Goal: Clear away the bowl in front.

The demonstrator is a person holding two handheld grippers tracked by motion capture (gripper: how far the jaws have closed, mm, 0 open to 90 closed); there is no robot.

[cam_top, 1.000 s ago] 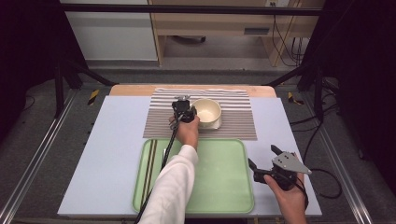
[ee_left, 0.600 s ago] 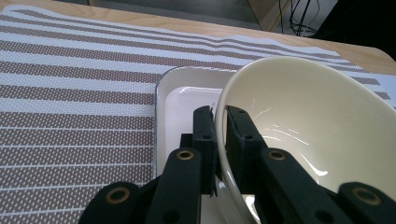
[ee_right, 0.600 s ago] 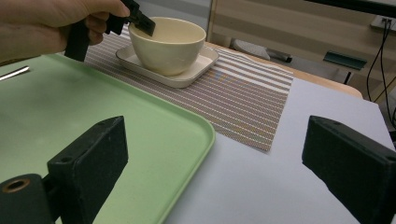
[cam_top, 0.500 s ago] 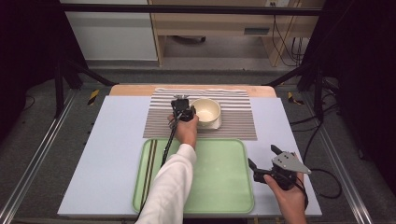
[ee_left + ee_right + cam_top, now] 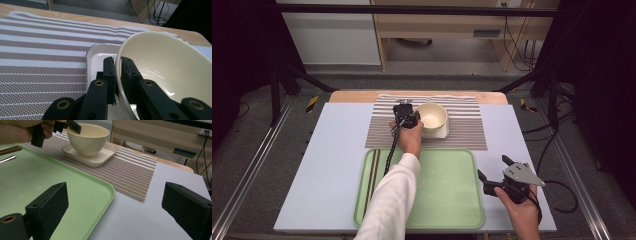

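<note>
On the far half of the table [image 5: 332,165], over the striped mat [image 5: 464,131]: left gripper [image 5: 406,118], clamped on the near-left rim of a cream bowl [image 5: 432,118]. Seen along the left gripper view, one black jaw outside the rim and one inside, pressed close with the thin wall of the bowl between them. Bowl tilted in that view, though hard to say whether lifted clear or resting. Under the bowl, a white square saucer [image 5: 100,157], sitting on the mat, near its middle. From the right gripper view, bowl base apparently touching the saucer, with the left gripper gripping the rim at the upper left. White sleeve [image 5: 389,205] reaching from the near edge across the green tray [image 5: 447,185] to that gripper.

At the near right, past the right edge of the tray: right gripper [image 5: 493,170], held just above the table in a hand [image 5: 522,212], jaws spread wide apart with nothing between them. Well apart from bowl and saucer. In its own view, one jaw over the tray corner, the other over bare table.

On the left part of the tray, lying lengthwise from near to far: a pair of dark chopsticks [image 5: 373,170], and just beside them a thin pale stick or utensil, too small to name.
</note>
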